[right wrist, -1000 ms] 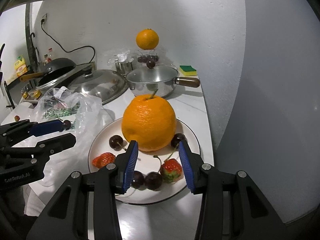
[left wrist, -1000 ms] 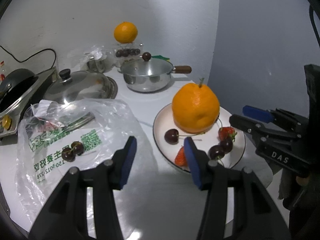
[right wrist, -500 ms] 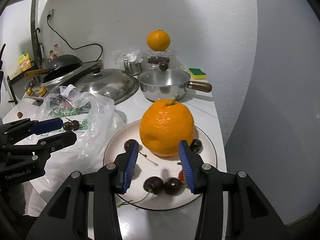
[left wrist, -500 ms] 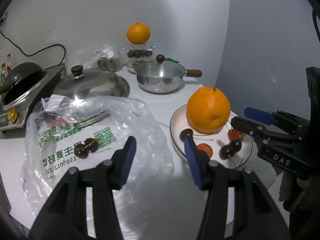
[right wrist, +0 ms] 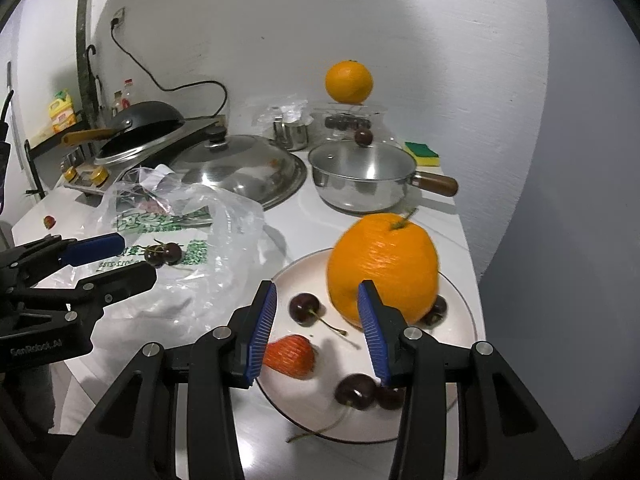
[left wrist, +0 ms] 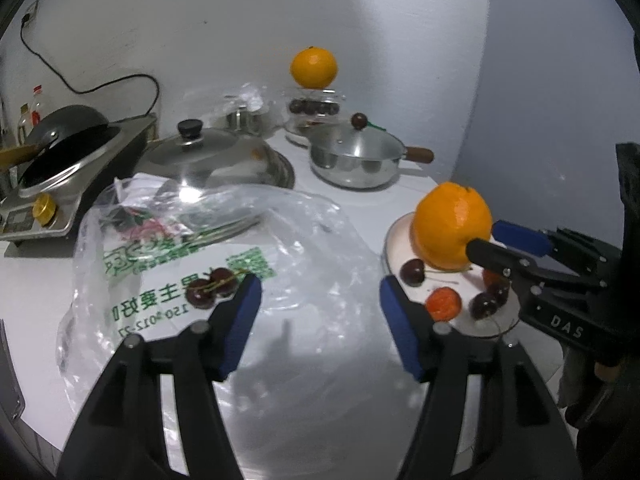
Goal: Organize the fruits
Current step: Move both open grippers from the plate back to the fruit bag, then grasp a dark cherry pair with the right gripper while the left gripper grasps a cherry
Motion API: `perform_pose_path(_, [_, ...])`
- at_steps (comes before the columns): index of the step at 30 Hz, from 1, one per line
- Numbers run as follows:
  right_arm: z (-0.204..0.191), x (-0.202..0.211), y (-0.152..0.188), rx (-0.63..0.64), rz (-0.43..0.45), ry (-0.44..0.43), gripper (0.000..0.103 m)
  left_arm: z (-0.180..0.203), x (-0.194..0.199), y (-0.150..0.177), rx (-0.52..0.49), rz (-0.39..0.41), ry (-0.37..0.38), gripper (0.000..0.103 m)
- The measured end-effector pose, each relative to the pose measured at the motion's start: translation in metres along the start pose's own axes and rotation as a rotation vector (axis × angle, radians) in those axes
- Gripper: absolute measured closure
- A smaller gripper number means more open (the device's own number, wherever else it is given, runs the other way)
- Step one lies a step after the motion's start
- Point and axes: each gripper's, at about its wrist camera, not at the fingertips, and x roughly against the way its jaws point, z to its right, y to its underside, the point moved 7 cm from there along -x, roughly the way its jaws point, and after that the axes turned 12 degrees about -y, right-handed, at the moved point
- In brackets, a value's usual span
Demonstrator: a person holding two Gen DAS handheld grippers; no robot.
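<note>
Step in hand: the pair of cherries [left wrist: 210,286] lying on the clear plastic bag [left wrist: 192,256] appears to be the left tongs' next pick; this is judged, not seen.
Plastic bag: spread over the left half of the desk [left wrist: 312,384], its far end against the glass pot lid [left wrist: 212,160].
Left tongs [left wrist: 320,308]: spread, the jaws having just been opening, nothing between them; held over the bag's near edge, the cherries just left of the left pad.
Approach: the tongs are best shifted left and lowered, so that fruit is pinched and not loose film or stems alone.
Grip: light pressure is advised; soft cherries bruise and may roll.
Plate [right wrist: 460,300]: at the desk's right edge; a large orange [right wrist: 384,264], a strawberry [right wrist: 290,356] and loose cherries [right wrist: 304,308] are carried on it.
Right tongs [right wrist: 316,332]: partly spread, empty, held above the plate's near side; best kept clear of the orange, which could be nudged off.
</note>
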Motion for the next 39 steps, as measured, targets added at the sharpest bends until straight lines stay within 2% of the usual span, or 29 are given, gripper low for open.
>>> perform_pose_path(21, [-0.058, -0.050, -0.023, 0.067, -0.031, -0.096, 0.058, -0.065, -0.015, 0.005, 0.074, -0.027, -0.067, 0.040])
perform_pose_path(39, [-0.099, -0.089, -0.029, 0.113, -0.078, -0.164, 0.058, -0.108, -0.031, 0.015, 0.130, -0.060, -0.100, 0.040])
